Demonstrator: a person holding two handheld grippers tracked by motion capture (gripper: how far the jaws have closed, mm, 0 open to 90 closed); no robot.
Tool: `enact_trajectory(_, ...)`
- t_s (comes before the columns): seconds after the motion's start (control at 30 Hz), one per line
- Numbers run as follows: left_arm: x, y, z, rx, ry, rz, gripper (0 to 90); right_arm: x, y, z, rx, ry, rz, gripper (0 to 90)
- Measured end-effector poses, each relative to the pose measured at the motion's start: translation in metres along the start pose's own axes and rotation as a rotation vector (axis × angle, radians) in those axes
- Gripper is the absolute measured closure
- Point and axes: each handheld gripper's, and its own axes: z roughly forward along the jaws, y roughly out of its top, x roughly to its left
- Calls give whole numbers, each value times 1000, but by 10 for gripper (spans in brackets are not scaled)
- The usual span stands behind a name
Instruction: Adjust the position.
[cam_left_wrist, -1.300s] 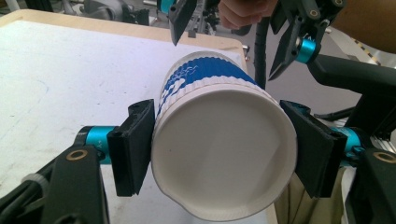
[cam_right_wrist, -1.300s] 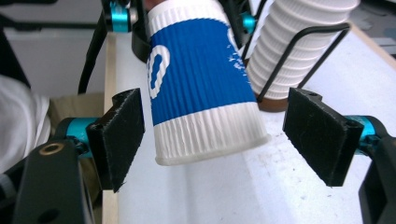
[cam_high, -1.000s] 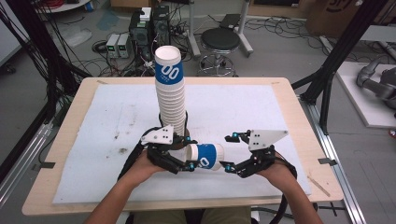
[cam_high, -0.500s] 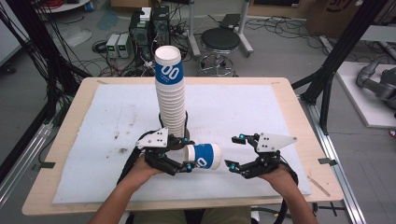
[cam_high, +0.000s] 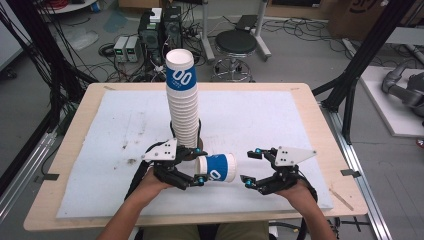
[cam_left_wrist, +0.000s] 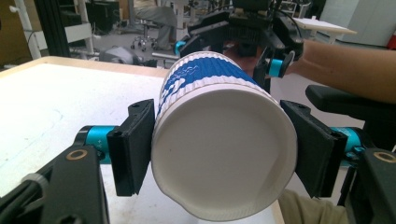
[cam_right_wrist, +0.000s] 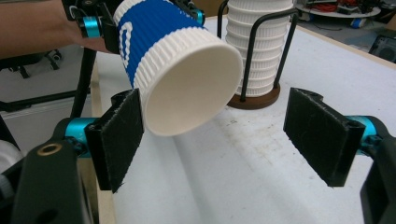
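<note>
A blue-and-white ribbed paper cup (cam_high: 217, 167) lies on its side in the air just above the white mat. My left gripper (cam_high: 199, 166) is shut on its left end, and in the left gripper view both pads of that gripper (cam_left_wrist: 224, 156) press the cup (cam_left_wrist: 219, 135). My right gripper (cam_high: 251, 166) stands open a short way to the right of the cup's free end, not touching it. In the right gripper view that gripper (cam_right_wrist: 219, 140) has wide jaws, and the cup (cam_right_wrist: 173, 60) hangs above its left pad. A tall stack of cups (cam_high: 181, 100) rises behind them.
The stack stands in a black wire holder on a round brown base (cam_right_wrist: 254, 100). A white mat (cam_high: 115, 130) covers the wooden table (cam_high: 320, 125). Beyond the far edge are a stool (cam_high: 235, 45) and boxes with cables on the floor. Black frame posts flank the table.
The right gripper has drawn slightly right and downward from the cup's free end. The left gripper and the cup have stayed in place.
</note>
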Motion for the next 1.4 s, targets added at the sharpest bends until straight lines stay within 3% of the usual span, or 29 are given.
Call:
enact_trajectory(0.53,-3,1,0,-31,-47,8,298,4,-3,13,27,96,17,205)
enact_trajectory(1.0,-6,5,8,-42,-115,11,300,6,2,28,3,211,25,171)
enact_trajectory(1.27,-5,4,7,-21,-112,9,307,6,3,24,-28,210,-8,233)
enact_trajectory(1.4,-5,3,7,-16,-110,1,313,5,5,23,-17,211,0,267)
